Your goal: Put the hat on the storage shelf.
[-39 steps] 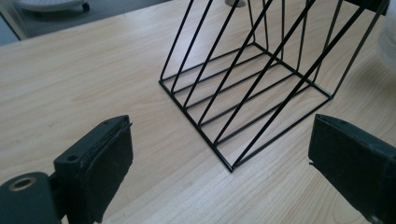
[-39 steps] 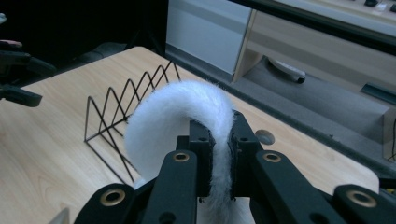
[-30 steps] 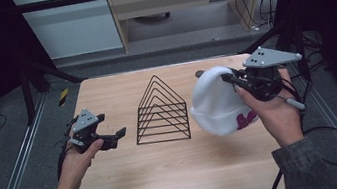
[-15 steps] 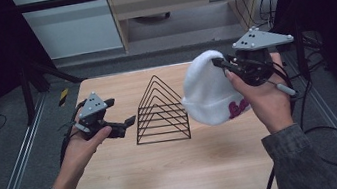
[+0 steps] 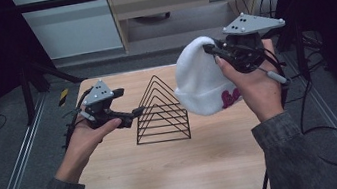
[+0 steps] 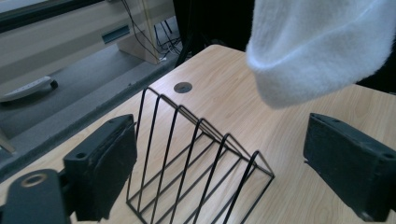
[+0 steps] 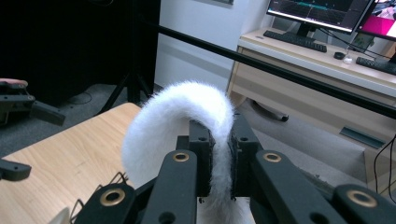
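A white knit hat point(image 5: 205, 81) with a pink mark hangs in the air over the table's right side, and my right gripper point(image 5: 213, 52) is shut on its top. In the right gripper view the jaws pinch a fold of the hat point(image 7: 177, 116) between the right gripper's point(image 7: 219, 154) pads. A black wire rack point(image 5: 161, 110) of triangular dividers stands mid-table. My left gripper point(image 5: 131, 115) is held at the rack's left end, open; its jaws have just been closing a little, with nothing gripped. The left gripper point(image 6: 219, 154) looks at the rack point(image 6: 196, 158) just ahead and the hat point(image 6: 317, 46) above.
The wooden table point(image 5: 168, 175) has a small round hole point(image 6: 182, 87) near its far edge. Metal rails point(image 5: 15, 163) run along the floor on both sides. A desk with monitors point(image 7: 322, 14) and keyboards stands beyond the table.
Both hands have risen. The right gripper has lifted the hat higher above the table. The left gripper has moved right, up to the rack's left end.
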